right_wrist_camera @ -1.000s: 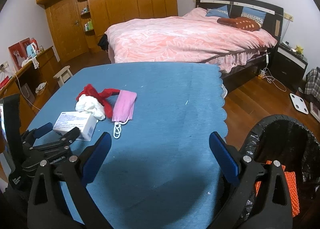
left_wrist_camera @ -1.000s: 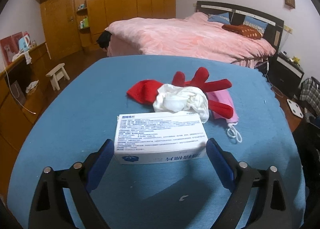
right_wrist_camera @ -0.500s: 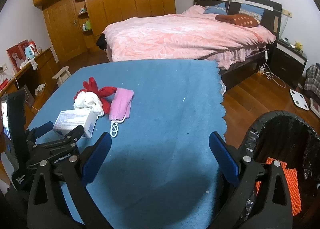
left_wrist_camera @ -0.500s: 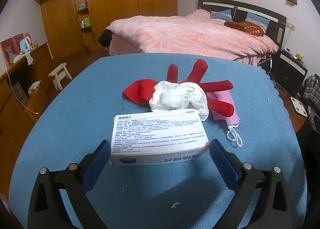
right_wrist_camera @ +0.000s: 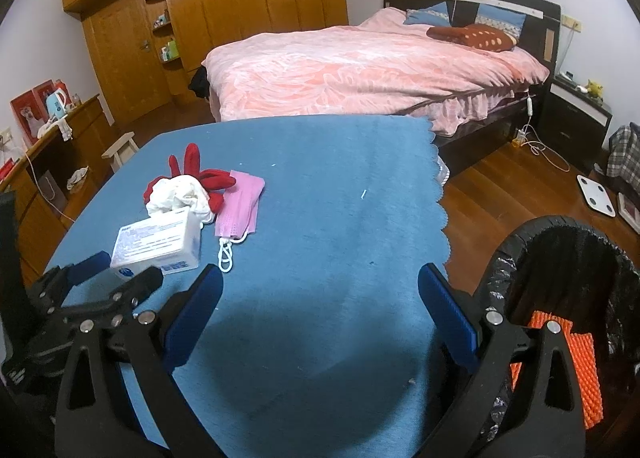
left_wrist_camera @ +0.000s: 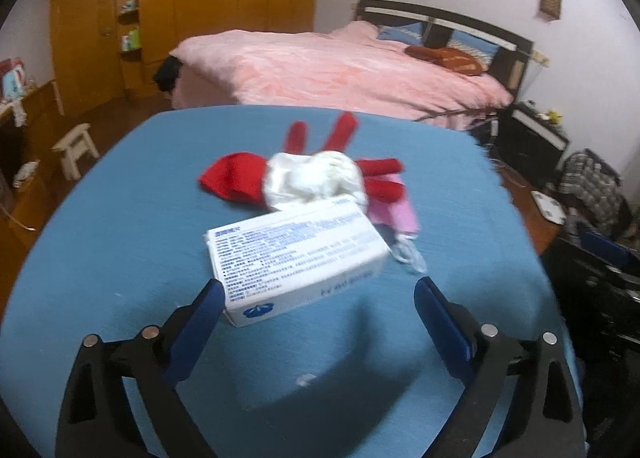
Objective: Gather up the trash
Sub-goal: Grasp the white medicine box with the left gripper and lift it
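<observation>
Left gripper [left_wrist_camera: 316, 300]: jaws are spread wide, with the near end of the box between them; the left blue pad [left_wrist_camera: 200, 318] is seen at the box's near left corner, actual contact cannot be told, and the right pad stands clear of it.
Right gripper [right_wrist_camera: 320, 290]: jaws are held wide open over bare blue cloth, nothing between them.
White box [left_wrist_camera: 298, 254]: set askew on the counter [right_wrist_camera: 320, 185], its far end against the crumpled white tissue [left_wrist_camera: 316, 177].
Red glove [left_wrist_camera: 240, 177]: partly covered by the tissue, fingers pointing far.
Pink face mask [right_wrist_camera: 240, 205]: lies flat just right of the glove, ear loops trailing near.
Bin [right_wrist_camera: 568, 298]: black-lined, off the counter's near right edge, an orange ridged item [right_wrist_camera: 560, 362] inside.
</observation>
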Tool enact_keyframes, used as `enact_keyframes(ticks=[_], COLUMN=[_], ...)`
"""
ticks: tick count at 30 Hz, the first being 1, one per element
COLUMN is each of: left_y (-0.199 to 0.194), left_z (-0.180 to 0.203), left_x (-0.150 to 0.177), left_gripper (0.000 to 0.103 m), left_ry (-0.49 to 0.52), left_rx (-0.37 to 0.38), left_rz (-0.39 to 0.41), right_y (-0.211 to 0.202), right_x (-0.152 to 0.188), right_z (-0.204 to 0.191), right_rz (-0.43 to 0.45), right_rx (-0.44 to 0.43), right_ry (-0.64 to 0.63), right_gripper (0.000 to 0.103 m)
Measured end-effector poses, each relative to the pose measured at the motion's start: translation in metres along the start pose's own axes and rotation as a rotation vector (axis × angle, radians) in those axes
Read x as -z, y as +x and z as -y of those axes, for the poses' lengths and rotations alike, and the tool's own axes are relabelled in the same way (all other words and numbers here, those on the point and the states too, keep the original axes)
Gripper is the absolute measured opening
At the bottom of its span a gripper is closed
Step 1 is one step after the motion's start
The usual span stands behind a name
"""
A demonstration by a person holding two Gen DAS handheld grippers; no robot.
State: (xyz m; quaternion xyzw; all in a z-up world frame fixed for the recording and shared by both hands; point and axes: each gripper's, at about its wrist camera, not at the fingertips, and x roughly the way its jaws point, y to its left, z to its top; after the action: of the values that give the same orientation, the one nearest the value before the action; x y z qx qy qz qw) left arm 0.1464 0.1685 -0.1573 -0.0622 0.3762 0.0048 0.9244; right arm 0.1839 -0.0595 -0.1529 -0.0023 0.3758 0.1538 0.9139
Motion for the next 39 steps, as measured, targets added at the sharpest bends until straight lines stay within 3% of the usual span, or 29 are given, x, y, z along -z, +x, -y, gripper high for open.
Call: enact_keyframes(ticks=[2, 4, 6, 14, 17, 21, 26, 29, 32, 34, 36, 39], left_y=[-0.001, -0.002, -0.001, -0.010, -0.005, 0.009, 0.011, 0.008, 0.005, 0.002, 0.002, 0.016], left_z=[0.005, 0.010, 0.013, -0.009, -0.021, -0.021, -0.009, 0.006, 0.009, 0.007, 0.005, 0.002], left_x=[0.001, 0.001, 0.002, 0.005, 0.004, 0.003, 0.001, 0.003, 0.002, 0.000, -0.005, -0.011], left_gripper=[0.091, 0.087, 0.087, 0.086, 0.086, 0.063, 0.046, 0.046, 0.050, 0.066, 0.074, 0.083], left_ry=[0.009, 0.020, 0.027, 0.065, 0.047, 0.049, 0.057, 0.087, 0.100, 0.108, 0.125, 0.133], left_rx=[0.043, 0.136, 0.160, 0.015, 0.006, 0.052, 0.135, 0.214, 0.176, 0.122, 0.084, 0.097], left_rz=[0.002, -0.008, -0.012, 0.018, 0.006, -0.034, -0.042, -0.049, -0.044, -0.020, 0.001, -0.035], right_y=[-0.001, -0.002, -0.002, -0.004, -0.003, -0.003, -0.003, -0.003, -0.003, -0.002, -0.001, 0.000], right_x=[0.000, 0.000, 0.000, 0.001, 0.001, 0.000, 0.000, 0.001, 0.001, 0.001, 0.001, 0.002], right_z=[0.000, 0.003, 0.007, 0.014, 0.014, 0.015, 0.018, 0.021, 0.022, 0.023, 0.023, 0.022], right_rz=[0.002, 0.004, 0.004, 0.008, 0.006, 0.005, 0.011, 0.009, 0.008, 0.008, 0.005, 0.000], right_rx=[0.002, 0.009, 0.016, 0.028, 0.026, 0.024, 0.035, 0.041, 0.044, 0.044, 0.044, 0.043], right_ry=[0.001, 0.003, 0.010, 0.020, 0.022, 0.015, 0.020, 0.027, 0.026, 0.027, 0.029, 0.032], right_gripper=[0.095, 0.095, 0.095, 0.095, 0.095, 0.095, 0.095, 0.095, 0.095, 0.095, 0.095, 0.095])
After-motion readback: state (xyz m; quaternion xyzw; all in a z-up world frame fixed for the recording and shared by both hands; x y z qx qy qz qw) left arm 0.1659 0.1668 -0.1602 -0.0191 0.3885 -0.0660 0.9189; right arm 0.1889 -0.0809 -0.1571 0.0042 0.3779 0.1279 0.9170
